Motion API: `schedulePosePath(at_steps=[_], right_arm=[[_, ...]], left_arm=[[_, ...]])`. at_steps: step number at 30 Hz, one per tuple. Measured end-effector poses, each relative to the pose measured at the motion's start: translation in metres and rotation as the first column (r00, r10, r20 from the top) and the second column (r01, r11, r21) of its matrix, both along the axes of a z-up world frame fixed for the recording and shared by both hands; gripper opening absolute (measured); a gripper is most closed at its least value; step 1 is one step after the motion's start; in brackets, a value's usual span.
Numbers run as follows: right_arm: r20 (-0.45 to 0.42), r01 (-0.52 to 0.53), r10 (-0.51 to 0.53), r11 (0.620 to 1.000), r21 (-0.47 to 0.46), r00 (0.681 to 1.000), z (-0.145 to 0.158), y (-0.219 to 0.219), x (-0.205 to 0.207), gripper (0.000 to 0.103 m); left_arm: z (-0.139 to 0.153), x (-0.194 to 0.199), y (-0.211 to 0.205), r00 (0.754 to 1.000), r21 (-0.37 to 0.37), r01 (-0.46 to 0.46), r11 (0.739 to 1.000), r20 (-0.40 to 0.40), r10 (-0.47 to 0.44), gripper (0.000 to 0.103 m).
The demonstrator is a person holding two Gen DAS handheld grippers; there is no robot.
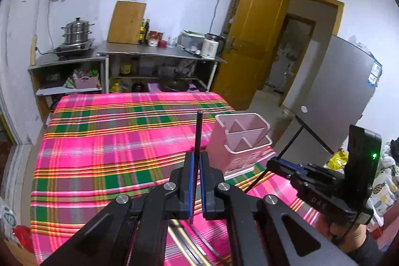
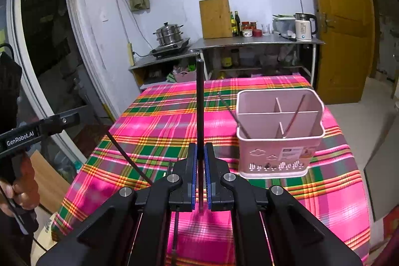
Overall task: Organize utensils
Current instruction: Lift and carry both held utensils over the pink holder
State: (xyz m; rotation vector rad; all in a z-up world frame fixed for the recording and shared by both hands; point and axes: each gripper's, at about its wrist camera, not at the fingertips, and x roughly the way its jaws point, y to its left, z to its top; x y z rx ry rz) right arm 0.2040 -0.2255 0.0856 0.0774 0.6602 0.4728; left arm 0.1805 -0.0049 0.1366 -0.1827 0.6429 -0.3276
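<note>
A pink utensil holder (image 2: pixel 276 153) with divided compartments stands on the plaid tablecloth; it also shows in the left wrist view (image 1: pixel 237 141). Two thin chopsticks (image 2: pixel 294 116) lean inside it. My left gripper (image 1: pixel 197 158) is shut on a black chopstick (image 1: pixel 198 131), held upright left of the holder. My right gripper (image 2: pixel 200 151) is shut on another black chopstick (image 2: pixel 199 101), upright, left of and nearer than the holder. The right gripper (image 1: pixel 276 162) also shows at the right of the left wrist view. More utensils (image 1: pixel 189 246) lie on the cloth under the left gripper.
The table with the pink plaid cloth (image 1: pixel 112 141) fills the middle. Behind it stand metal shelves (image 1: pixel 159 54) with a steamer pot (image 1: pixel 77 31), bottles and a kettle (image 2: pixel 304 26). A grey fridge (image 1: pixel 331 81) and a wooden door (image 1: pixel 251 41) are to the right.
</note>
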Motion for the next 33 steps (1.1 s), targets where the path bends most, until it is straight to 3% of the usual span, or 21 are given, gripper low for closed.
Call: schedulePosePath(at_steps=[12, 27, 33], right_arm=[[-0.002, 0.089, -0.089, 0.996, 0.016, 0.996, 0.009, -0.039, 0.009, 0.006], [0.118, 0.152, -0.160, 0.986, 0.067, 0.980, 0.077, -0.067, 0.039, 0.006], [0.148, 0.173, -0.182, 0.982, 0.075, 0.972, 0.090, -0.072, 0.054, 0.006]], left_arm=[[0.002, 0.040, -0.049, 0.995, -0.047, 0.087, 0.995, -0.047, -0.090, 0.004], [0.072, 0.086, -0.079, 0.991, -0.081, 0.120, 0.990, 0.070, -0.114, 0.004], [0.076, 0.109, -0.086, 0.990, -0.076, 0.112, 0.991, 0.089, -0.105, 0.004]])
